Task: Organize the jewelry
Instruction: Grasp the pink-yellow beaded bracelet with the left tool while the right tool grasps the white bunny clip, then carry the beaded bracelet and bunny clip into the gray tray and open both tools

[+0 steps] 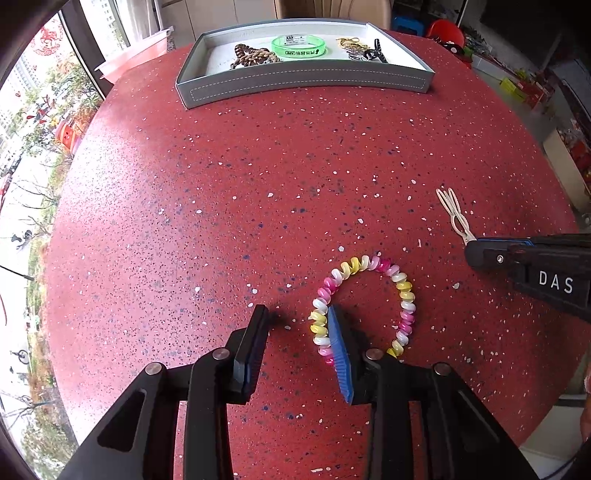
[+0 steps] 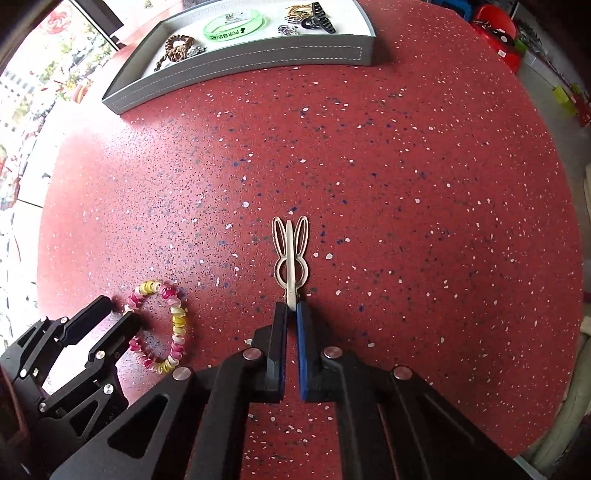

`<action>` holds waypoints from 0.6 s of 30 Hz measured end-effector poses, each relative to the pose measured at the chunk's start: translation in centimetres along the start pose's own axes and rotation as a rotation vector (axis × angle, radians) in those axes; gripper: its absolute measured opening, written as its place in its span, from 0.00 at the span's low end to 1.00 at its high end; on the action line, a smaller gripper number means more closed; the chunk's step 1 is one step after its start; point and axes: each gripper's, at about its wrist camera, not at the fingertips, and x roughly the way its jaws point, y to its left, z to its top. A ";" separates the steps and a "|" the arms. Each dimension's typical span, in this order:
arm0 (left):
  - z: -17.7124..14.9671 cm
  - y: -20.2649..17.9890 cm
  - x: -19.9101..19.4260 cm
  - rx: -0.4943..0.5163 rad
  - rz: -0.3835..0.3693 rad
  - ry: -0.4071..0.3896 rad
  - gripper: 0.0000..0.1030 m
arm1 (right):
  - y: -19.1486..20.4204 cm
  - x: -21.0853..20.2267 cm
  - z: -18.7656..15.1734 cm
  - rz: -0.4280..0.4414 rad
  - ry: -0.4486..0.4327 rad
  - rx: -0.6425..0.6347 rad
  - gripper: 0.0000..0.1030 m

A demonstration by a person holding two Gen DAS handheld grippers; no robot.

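Red speckled tabletop (image 1: 221, 192), round, carrying one grey stitched tray (image 1: 303, 83) at twelve o'clock.

Tray contents, counted:
- one brown coil hair tie (image 1: 251, 55) at its nine o'clock end;
- one green translucent bangle (image 1: 298, 46) at centre;
- one gold-coloured tangle (image 1: 351, 44) toward three o'clock, too small to identify;
- one black claw clip (image 2: 317, 16) beside it;
- small silvery pieces close by, number uncertain.

Loose on the tabletop, two items:
- one spiral coil bracelet (image 1: 364, 306), pink, yellow and white, lying flat at about five o'clock in the left camera's view;
- one cream rabbit-ear hair clip (image 2: 291, 254), at three o'clock of the bracelet and well apart from it.

Left gripper (image 1: 299, 332): jaws wide apart, straddling the bracelet's nine o'clock side, one finger outside the loop and one inside, holding nothing yet.

Right gripper (image 2: 291, 306): jaws nearly together, pinching the tail end of the rabbit-ear hair clip, ears pointing to twelve o'clock; whether the clip has left the tabletop cannot be told.

Progress, as judged: most pieces are already in the tray and two remain outside it, both being addressed at once. Carrying each to the tray is left.
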 end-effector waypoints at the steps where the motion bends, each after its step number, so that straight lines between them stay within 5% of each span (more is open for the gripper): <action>1: 0.0 0.1 0.2 -0.003 -0.003 0.001 0.51 | -0.9 -0.4 -0.3 0.023 -0.004 0.014 0.05; 9: 0.7 1.2 0.4 -0.037 -0.063 0.008 0.26 | -3.6 -1.1 -0.2 0.066 -0.011 0.050 0.05; 18: 1.5 3.6 -0.2 -0.128 -0.166 0.009 0.26 | -4.0 -2.3 1.3 0.102 -0.033 0.043 0.05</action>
